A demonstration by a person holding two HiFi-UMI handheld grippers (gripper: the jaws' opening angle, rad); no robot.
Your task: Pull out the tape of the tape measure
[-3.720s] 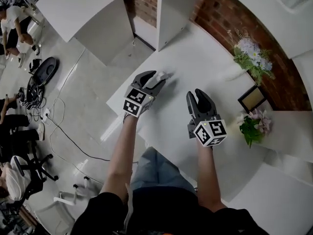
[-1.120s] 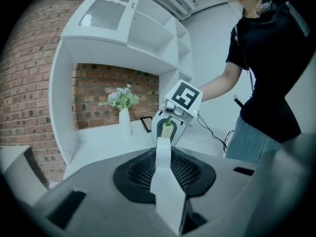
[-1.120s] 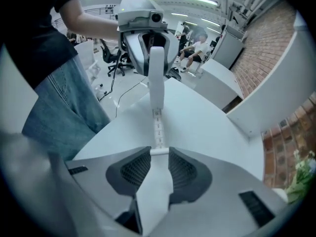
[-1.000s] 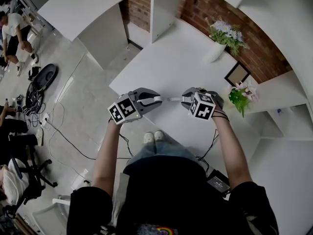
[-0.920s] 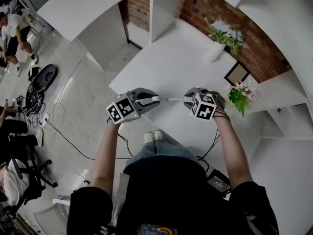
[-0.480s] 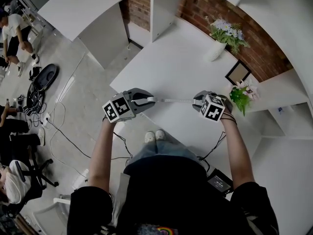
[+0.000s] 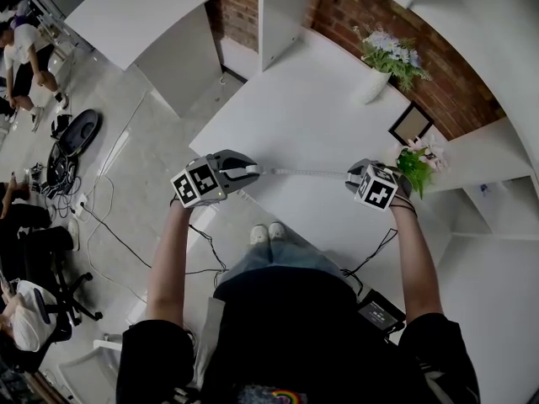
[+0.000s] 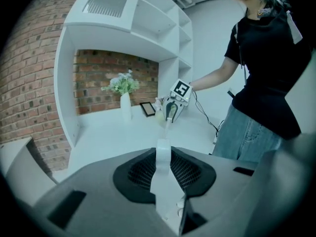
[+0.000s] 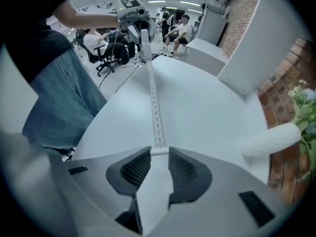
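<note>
Both grippers sit farther apart than approx. 1 s ago: L gripper (image 7: 249, 172) is now further toward frame left, R gripper (image 7: 352, 175) further toward frame right, and the exposed tape (image 7: 301, 172) between them is longer.

Head view: tape runs approx. level across frame centre, spanning over the white counter (image 7: 312, 108).

L gripper view: jaws clamp the white tape measure case (image 8: 163, 179) at lower centre. Tape leaves the case and runs straight to the R gripper at frame centre.

R gripper view: jaws are closed on the end of the tape at lower centre. Printed scale is visible along the tape, which runs up-frame to the L gripper at top, left of centre.

Ref. items on counter, head view: vase w/ flowers (image 7: 376, 84) at upper right, picture frame (image 7: 411, 125) right of centre. Both are apart from the tape.
</note>
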